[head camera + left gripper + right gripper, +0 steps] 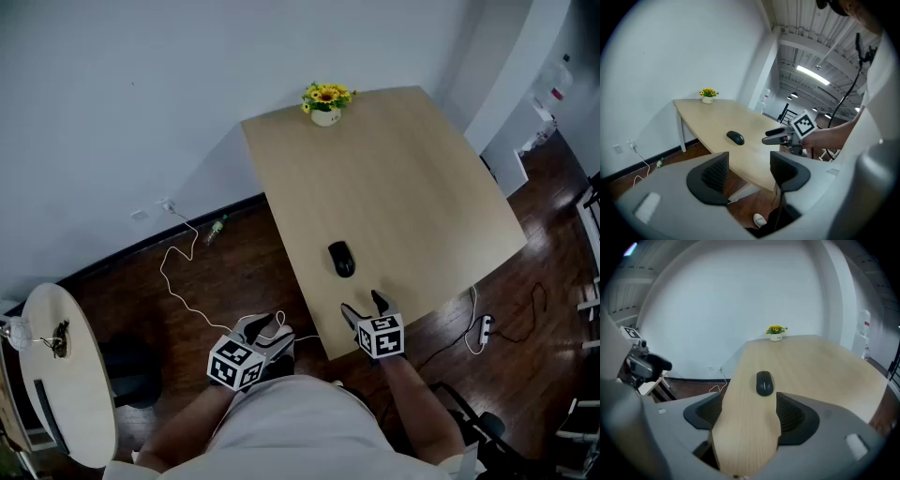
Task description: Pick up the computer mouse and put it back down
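A black computer mouse (pixel 341 259) lies on the light wooden table (pixel 412 178) near its front edge; it also shows in the left gripper view (pixel 735 137) and the right gripper view (pixel 764 382). My right gripper (pixel 365 307) hovers over the table's near edge just short of the mouse, open, nothing between its jaws (pixel 749 412). My left gripper (pixel 267 327) hangs off the table to the left, above the floor, open and empty (pixel 748 172).
A small pot of yellow flowers (pixel 326 101) stands at the table's far edge. A white cable (pixel 180 281) trails over the dark wood floor at left. A round white side table (pixel 66 375) stands at lower left. More cables and a power strip (pixel 485 330) lie right of the table.
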{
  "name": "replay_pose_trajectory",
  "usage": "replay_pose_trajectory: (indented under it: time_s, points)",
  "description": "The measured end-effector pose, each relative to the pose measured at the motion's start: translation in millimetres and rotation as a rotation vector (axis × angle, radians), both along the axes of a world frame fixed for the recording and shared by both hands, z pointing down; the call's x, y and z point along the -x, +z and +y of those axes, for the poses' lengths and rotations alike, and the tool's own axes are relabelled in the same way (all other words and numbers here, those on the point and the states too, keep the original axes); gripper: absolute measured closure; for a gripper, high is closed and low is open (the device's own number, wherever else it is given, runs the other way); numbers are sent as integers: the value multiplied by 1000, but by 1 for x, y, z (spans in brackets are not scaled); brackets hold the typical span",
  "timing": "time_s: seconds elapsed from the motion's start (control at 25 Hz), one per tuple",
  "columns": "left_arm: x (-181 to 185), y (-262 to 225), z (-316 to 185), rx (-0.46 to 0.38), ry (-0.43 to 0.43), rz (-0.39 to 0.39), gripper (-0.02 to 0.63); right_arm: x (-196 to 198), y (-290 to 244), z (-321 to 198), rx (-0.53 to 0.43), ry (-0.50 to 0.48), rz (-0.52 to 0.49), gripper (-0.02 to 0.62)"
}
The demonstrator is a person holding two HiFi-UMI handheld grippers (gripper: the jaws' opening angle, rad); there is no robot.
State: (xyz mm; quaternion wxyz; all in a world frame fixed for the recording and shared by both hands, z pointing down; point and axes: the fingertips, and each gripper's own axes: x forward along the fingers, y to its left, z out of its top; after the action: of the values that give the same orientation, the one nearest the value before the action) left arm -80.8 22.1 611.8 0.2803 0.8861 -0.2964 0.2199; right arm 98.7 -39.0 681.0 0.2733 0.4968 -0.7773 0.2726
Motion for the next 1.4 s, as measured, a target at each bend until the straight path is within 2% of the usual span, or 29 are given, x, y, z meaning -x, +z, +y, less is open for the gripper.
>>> replay_pose_trajectory:
  time_s: [0.24,0.36,0.48,0.8,0.88,0.92,1.24,1.4]
  points:
    - [73,14,-55,35,-54,-29,345,11,62,-119,44,24,154,218]
    - [102,27,-68,71,-78,-45,345,8,90,-145,107,32,194,213]
    - [114,34,-81,92,-87,-44,347,14,108,-152,153,21,207,215]
    - [106,50,-107,144,-62,6,347,17,114,-154,192,8,166,239]
    - [100,52,-109,147,-55,15,347,15,113,-154,184,19,163,264]
    - [97,52,-109,145,-54,18,347,14,112,-154,181,25,163,296]
    - [80,45,-102,120,-84,13,347,7,112,-153,187,18,176,304]
    - [74,37,-91,110,-98,11,347,3,101,-149,182,23,148,304]
